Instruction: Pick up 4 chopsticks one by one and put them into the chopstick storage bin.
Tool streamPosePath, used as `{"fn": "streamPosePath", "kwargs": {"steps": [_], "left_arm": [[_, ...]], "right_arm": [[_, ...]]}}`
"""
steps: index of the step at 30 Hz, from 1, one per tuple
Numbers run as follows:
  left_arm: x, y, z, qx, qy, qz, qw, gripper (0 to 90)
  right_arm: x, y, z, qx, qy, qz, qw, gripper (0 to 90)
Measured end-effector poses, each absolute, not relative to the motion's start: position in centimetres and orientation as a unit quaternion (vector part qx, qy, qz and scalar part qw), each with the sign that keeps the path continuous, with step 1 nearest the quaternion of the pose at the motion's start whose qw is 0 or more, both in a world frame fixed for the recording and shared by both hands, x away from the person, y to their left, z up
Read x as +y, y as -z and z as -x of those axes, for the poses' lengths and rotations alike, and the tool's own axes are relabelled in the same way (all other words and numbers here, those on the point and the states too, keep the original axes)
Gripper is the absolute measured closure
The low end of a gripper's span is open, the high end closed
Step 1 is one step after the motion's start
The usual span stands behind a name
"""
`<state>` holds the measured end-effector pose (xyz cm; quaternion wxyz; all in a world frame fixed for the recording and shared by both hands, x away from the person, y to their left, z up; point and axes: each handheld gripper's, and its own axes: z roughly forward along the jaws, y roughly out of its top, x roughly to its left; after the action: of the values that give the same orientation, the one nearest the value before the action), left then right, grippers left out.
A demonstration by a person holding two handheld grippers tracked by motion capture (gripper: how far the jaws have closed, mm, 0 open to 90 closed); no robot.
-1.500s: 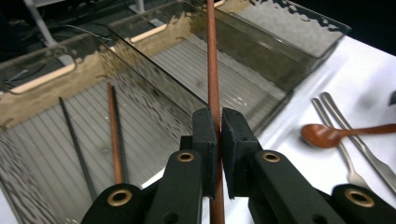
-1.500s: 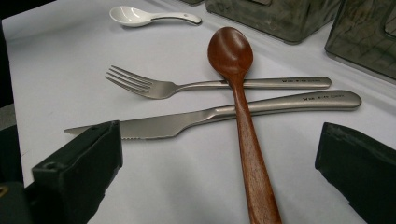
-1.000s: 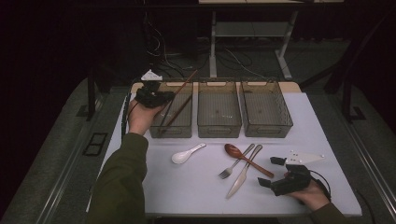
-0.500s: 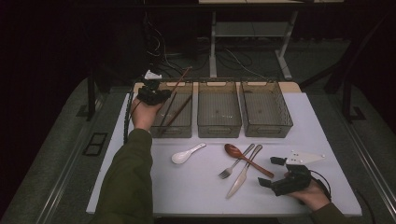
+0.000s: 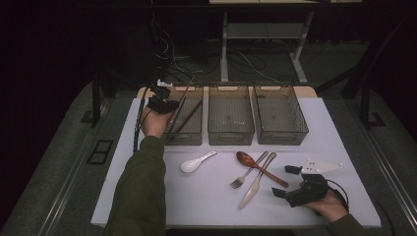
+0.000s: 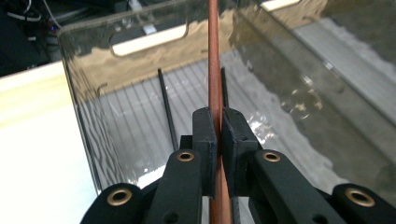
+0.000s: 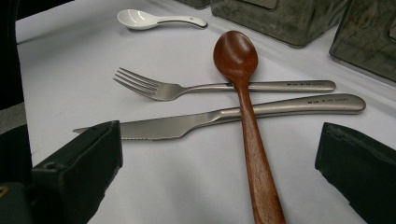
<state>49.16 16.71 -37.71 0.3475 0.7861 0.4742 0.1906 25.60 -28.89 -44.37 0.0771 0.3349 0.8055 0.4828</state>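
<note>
At the left-hand bin (image 5: pixel 184 115) of the 3 smoky plastic ones along the far edge of the table (image 5: pixel 206 196), the reddish-brown chopstick (image 6: pixel 215 70) is pinched tight in the left gripper (image 5: pixel 162 101). In the left gripper view its black pads are clamped on the stick with no gap, and the stick runs up over the bin's ribbed floor toward the far wall. A second, darker chopstick (image 6: pixel 166 105) already lies inside. Against the picture from 1 second ago, the left hand has come lower and closer over the bin, and the held stick now slants down into it rather than standing above the rim. I'd judge this is the lowering stage of dropping the stick in; what remains is to open the jaws so it settles beside its mate.

Nearer the person, the right gripper (image 5: pixel 295 189) rests on the table in the same spot as before, jaws wide apart and holding nothing. Just ahead of it lie the wooden spoon (image 7: pixel 245 116), crossing over the knife (image 7: pixel 224 116) and fork (image 7: pixel 187 88), with the white ceramic spoon (image 7: pixel 149 19) well apart to the left. The middle bin (image 5: pixel 230 115) and right bin (image 5: pixel 280 115) look empty.
</note>
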Motion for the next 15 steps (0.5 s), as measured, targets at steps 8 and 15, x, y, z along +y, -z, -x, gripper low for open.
{"fn": "streamPosePath", "kwargs": {"steps": [8,15], "left_arm": [[16.68,38.58,-49.34,0.480,-0.180,-0.794,0.328,71.7],[16.63,38.57,-49.24,0.473,-0.178,-0.796,0.332,62.3]], "right_arm": [[-28.84,44.37,-25.57,0.806,-0.482,-0.335,0.077,0.6],[-28.78,44.39,-25.54,0.807,-0.481,-0.334,0.078,0.6]]}}
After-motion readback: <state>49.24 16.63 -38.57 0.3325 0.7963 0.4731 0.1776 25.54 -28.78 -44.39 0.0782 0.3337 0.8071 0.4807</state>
